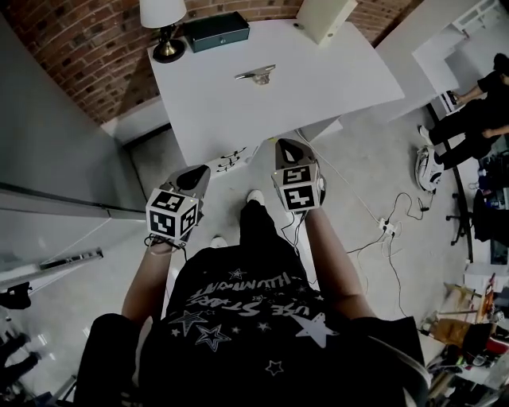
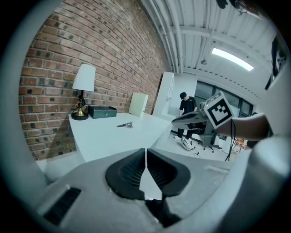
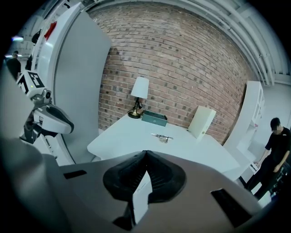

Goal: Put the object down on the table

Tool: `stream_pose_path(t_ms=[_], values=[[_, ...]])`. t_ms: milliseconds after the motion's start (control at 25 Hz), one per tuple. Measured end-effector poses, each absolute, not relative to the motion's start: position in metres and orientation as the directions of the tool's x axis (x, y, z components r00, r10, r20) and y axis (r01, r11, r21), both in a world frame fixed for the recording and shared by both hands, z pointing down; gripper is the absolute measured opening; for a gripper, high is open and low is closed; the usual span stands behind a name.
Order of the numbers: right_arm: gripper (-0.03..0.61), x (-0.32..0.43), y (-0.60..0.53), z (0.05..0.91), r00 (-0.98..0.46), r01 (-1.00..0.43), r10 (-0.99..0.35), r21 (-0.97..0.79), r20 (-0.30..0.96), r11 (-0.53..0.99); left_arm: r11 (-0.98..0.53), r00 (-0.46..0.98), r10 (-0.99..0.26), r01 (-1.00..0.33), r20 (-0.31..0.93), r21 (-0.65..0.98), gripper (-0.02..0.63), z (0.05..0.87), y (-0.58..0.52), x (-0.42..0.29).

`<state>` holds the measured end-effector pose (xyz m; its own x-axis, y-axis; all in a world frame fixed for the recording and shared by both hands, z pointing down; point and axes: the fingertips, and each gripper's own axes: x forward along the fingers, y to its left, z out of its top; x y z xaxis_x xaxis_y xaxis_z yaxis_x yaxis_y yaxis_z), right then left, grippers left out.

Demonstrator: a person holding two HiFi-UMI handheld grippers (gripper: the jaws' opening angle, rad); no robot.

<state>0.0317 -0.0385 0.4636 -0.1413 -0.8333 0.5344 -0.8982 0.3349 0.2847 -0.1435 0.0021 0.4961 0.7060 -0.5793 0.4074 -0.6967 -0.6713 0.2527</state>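
Note:
My right gripper (image 1: 288, 145) (image 3: 145, 154) hangs in the air just short of the white table's (image 1: 318, 87) near edge. It is shut on a thin white card (image 3: 142, 195) that stands on edge between the ribbed pads. My left gripper (image 1: 199, 171) (image 2: 146, 152) is level with it to the left, over the floor, its tips touching and nothing seen between them. On the table's middle lies a small metal object (image 1: 256, 75) (image 3: 162, 137). The card is hidden in the head view.
At the table's far edge stand a lamp (image 1: 165, 24), a dark green box (image 1: 216, 32) and a white binder (image 1: 324, 17). A grey partition (image 1: 48, 143) is at my left. Cables (image 1: 390, 226) cross the floor at right, where a person (image 1: 477, 103) sits.

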Motion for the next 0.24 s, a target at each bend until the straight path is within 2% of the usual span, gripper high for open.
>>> stream_pose_path(t_ms=[240], values=[[0.002, 0.042, -0.024, 0.460, -0.146, -0.914, -0.840, 0.254, 0.523, 0.317, -0.701, 0.725, -0.556, -0.672, 0.407, 0.239, 0.028, 0.489, 0.014, -0.124]])
